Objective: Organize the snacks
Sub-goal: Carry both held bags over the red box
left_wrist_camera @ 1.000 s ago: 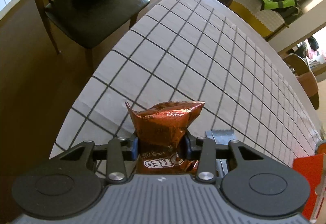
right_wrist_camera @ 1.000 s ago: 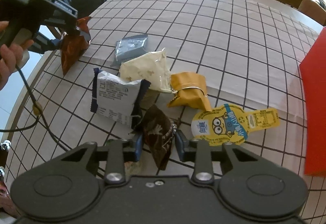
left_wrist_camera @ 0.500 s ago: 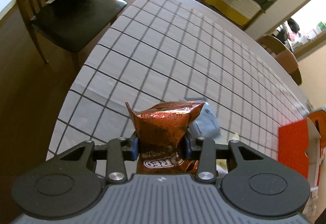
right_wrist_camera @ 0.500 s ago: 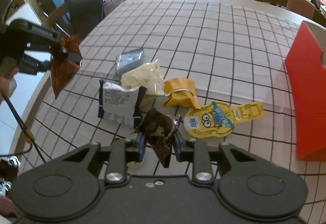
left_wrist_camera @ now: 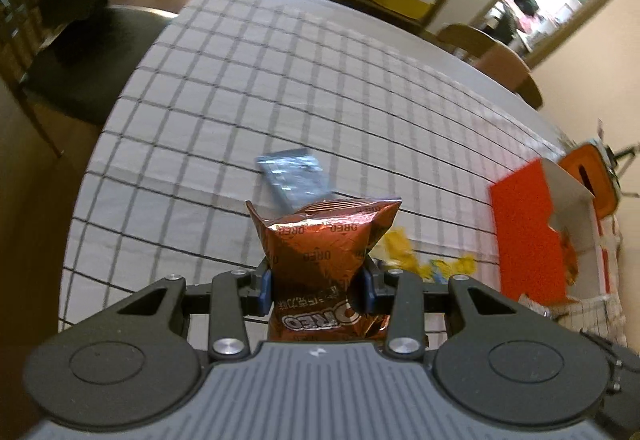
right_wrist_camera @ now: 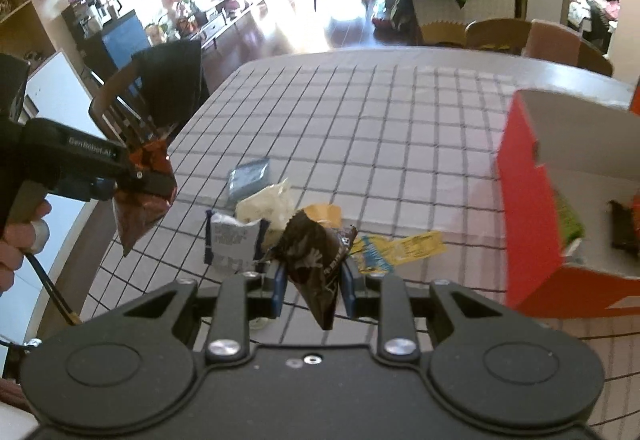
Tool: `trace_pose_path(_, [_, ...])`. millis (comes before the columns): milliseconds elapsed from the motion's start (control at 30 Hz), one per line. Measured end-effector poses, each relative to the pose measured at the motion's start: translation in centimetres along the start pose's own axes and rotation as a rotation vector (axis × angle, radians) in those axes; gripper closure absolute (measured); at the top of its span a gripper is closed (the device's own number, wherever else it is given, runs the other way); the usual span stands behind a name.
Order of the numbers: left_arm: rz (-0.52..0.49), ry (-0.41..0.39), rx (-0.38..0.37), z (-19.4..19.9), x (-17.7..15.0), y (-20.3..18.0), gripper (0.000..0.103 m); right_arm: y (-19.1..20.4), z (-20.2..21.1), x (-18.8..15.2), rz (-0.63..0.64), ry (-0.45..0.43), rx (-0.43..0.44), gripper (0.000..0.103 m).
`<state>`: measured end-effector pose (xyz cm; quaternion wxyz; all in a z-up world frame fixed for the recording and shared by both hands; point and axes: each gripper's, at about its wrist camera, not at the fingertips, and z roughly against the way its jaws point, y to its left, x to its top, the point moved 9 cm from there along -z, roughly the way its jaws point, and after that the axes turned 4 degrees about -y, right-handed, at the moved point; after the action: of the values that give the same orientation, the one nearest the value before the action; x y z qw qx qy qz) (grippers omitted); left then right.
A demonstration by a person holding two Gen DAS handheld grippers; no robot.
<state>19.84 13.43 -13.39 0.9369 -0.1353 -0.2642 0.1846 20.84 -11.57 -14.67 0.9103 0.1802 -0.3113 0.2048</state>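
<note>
We held a crinkled copper-red foil Oreo packet (left_wrist_camera: pixel 324 240) pinched between the left gripper's (left_wrist_camera: pixel 318 290) blue fingers, its printed lettering upside down in the left wrist view, clear above the table (left_wrist_camera: pixel 280 88). Our right gripper (right_wrist_camera: pixel 313 286) had its fingers pressed onto a dark brown wrapper (right_wrist_camera: pixel 316 252) with pale markings, its pointed end hanging down. Below lay a grey-blue sachet (right_wrist_camera: pixel 249 176), a cream packet (right_wrist_camera: pixel 266 206), a white-labelled pack (right_wrist_camera: pixel 232 240) and a yellow sachet (right_wrist_camera: pixel 404 246). The red box (right_wrist_camera: pixel 528 208) stood open beside them.
</note>
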Motion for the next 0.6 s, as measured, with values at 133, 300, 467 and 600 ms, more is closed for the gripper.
trace_pose_path(133, [-0.069, -0.001, -0.038, 0.5, -0.1, -4.0, 0.064, -2.2, 1.7, 0.6, -0.018, -0.024, -0.020, 0.077])
trace_pose_path(300, [-0.155, -0.011, -0.068, 0.6, -0.2, -9.3, 0.064, -5.4, 3.4, 1.4, -0.037, -0.054, -0.045, 0.077])
trace_pose_path(467, [-0.229, -0.012, -0.084, 0.2, -0.3, -14.2, 0.064, -8.9, 4.7, 2.0, -0.059, -0.075, -0.074, 0.077])
trace_pose_path(600, [-0.275, -0.011, -0.095, -0.3, -0.4, -18.0, 0.064, -11.7, 5.4, 2.3, -0.070, -0.090, -0.097, 0.077])
